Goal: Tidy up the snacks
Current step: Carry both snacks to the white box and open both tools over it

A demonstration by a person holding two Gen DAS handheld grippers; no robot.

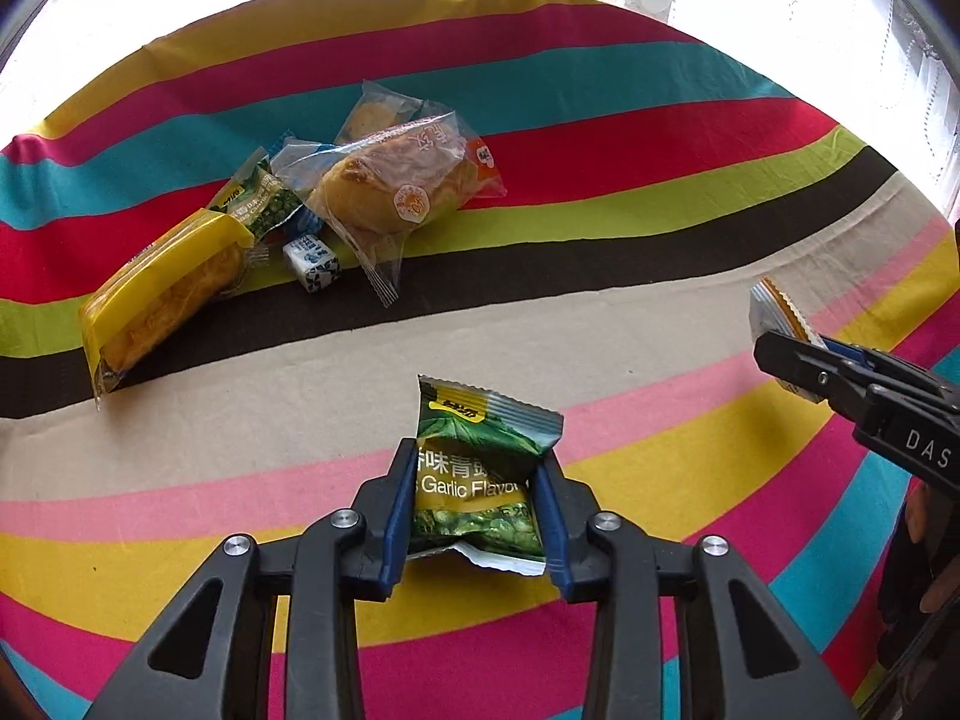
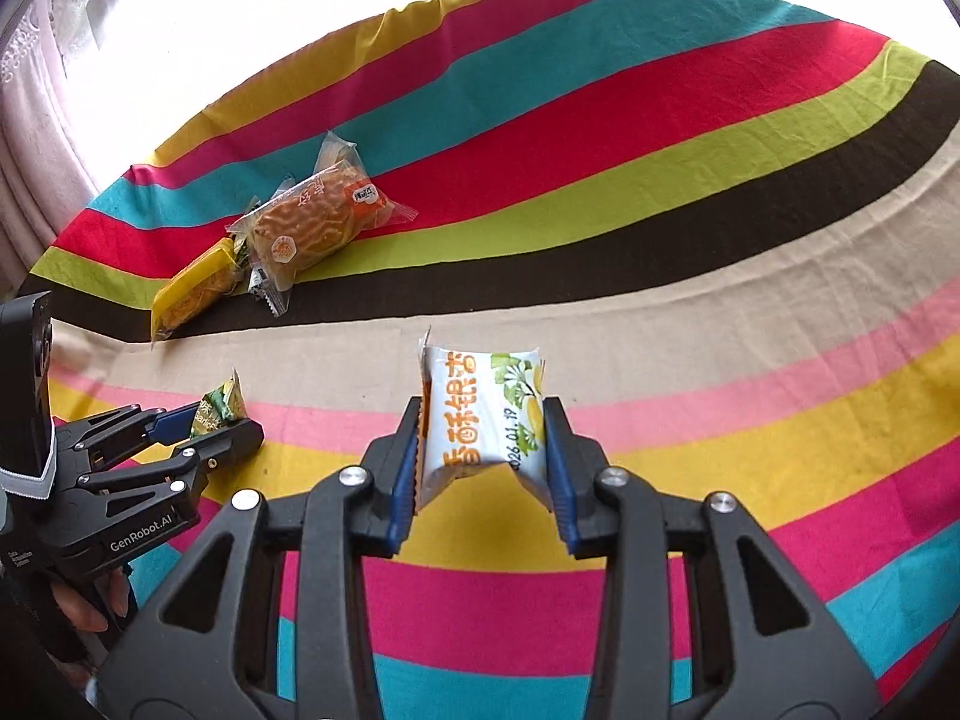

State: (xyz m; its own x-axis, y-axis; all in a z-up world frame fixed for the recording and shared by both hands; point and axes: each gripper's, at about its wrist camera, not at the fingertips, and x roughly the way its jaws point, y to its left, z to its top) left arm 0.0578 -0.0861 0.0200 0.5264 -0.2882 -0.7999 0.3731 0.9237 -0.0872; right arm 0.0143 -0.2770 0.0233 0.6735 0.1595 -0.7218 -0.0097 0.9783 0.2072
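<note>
Snacks status, please: where are they, and what are you holding?

**Reply:** You have 2 packets in hand. Your left gripper (image 1: pixel 477 495) is clamped on the green garlic-pea packet (image 1: pixel 480 474); its pads pinch the packet's sides, so the wrapper buckles between them. Your right gripper (image 2: pixel 483 468) is clamped on the white pastry packet (image 2: pixel 480 414), likewise across its width, leaving the far end free.

**Query:** And the remaining snacks?

**Reply:** They sit in a cluster at the far left of the striped tablecloth (image 1: pixel 600 324): a yellow-wrapped cake (image 1: pixel 162 294), a clear-wrapped bread (image 1: pixel 390 186), a 2nd green pea packet (image 1: pixel 258 198) and a small white-and-blue candy (image 1: pixel 312 264), touching or overlapping.

**Query:** Why hold both packets clear of the cloth?

**Reply:** Judged from the scene, you are carrying the 2 strays toward the cluster. A side grip keeps each packet's far end free for setting down beside the group.
</note>
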